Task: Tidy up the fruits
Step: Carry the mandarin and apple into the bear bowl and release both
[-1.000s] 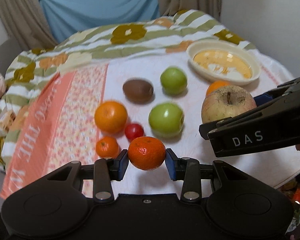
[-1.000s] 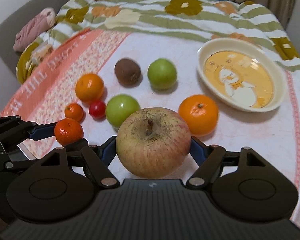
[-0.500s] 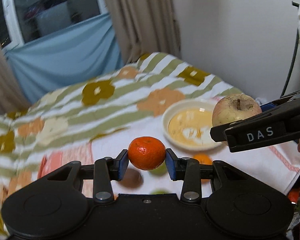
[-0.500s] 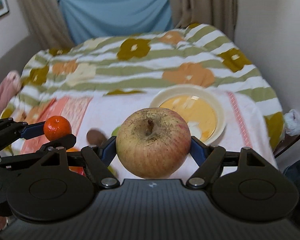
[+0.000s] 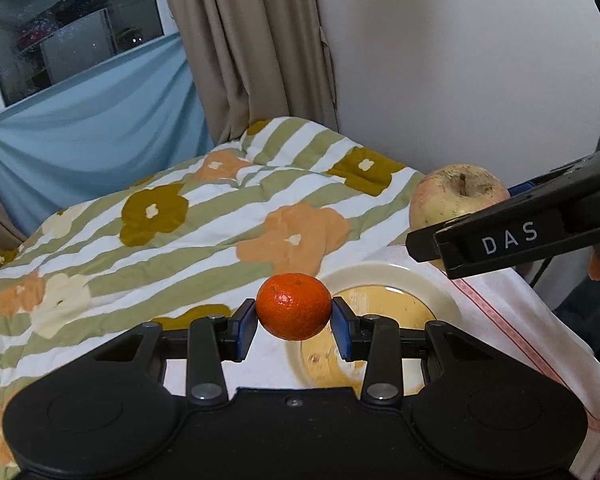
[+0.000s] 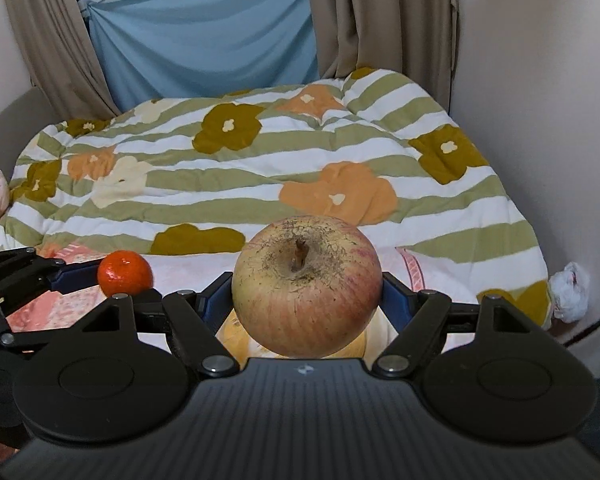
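Two fruits are off the cloth now, lifted since a second ago. Left wrist: my left gripper (image 5: 294, 326) pinches the mandarin (image 5: 293, 306) above the plate (image 5: 384, 276), stem end up, widest across the fingers; the other fruits have dropped from view. Right wrist: my right gripper (image 6: 306, 300) clamps the apple (image 6: 307, 286) wide, stem tilted toward the camera, over the bed (image 6: 260, 184).

Each fisheye camera sits just behind its own tool, looking forward and downward along the fingers across a flowered quilt (image 6: 260, 184) toward a curtained window. Both views share the quilt, a cream dish (image 5: 432, 292), and each other's tool at the frame edge.
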A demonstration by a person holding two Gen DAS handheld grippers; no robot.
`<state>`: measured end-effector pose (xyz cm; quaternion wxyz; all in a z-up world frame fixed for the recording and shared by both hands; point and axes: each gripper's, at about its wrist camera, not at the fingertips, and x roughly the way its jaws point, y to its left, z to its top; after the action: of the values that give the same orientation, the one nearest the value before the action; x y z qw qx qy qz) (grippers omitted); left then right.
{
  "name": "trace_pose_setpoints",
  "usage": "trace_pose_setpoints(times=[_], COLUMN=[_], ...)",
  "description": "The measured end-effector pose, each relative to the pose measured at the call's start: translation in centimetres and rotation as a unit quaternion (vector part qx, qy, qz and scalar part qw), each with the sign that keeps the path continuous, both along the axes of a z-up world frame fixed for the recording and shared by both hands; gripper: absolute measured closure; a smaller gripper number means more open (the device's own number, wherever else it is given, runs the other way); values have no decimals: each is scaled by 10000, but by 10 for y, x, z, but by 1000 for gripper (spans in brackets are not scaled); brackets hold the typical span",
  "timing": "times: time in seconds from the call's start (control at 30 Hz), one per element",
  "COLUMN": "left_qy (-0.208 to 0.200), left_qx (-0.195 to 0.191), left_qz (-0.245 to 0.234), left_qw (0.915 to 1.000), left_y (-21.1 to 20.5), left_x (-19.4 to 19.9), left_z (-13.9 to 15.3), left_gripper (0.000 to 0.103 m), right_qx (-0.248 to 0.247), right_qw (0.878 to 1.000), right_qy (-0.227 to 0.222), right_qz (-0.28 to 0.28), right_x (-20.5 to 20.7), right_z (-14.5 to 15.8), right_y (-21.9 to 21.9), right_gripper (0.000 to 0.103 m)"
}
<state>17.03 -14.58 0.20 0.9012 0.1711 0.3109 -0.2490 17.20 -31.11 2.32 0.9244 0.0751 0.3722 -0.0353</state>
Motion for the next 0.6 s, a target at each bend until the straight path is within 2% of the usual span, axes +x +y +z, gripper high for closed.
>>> trace_pose_setpoints(times=[0.3, 0.43, 0.6], left_qy=[370, 654, 766], left_qx=[229, 302, 398], left_qz=[37, 163, 220], left_qw=[9990, 9973, 9960], left_y=[-52, -64, -74], left_x=[63, 79, 87], left_z=[-58, -80, -97], left_gripper=[60, 60, 60], right_qx=[123, 250, 289], right_qw=[9991, 9980, 9970], right_qy=[344, 490, 605], right_qz=[198, 304, 378], right_x=[64, 78, 85], right_z=[-51, -71, -85], right_y=[-40, -49, -57], right_gripper=[12, 12, 12])
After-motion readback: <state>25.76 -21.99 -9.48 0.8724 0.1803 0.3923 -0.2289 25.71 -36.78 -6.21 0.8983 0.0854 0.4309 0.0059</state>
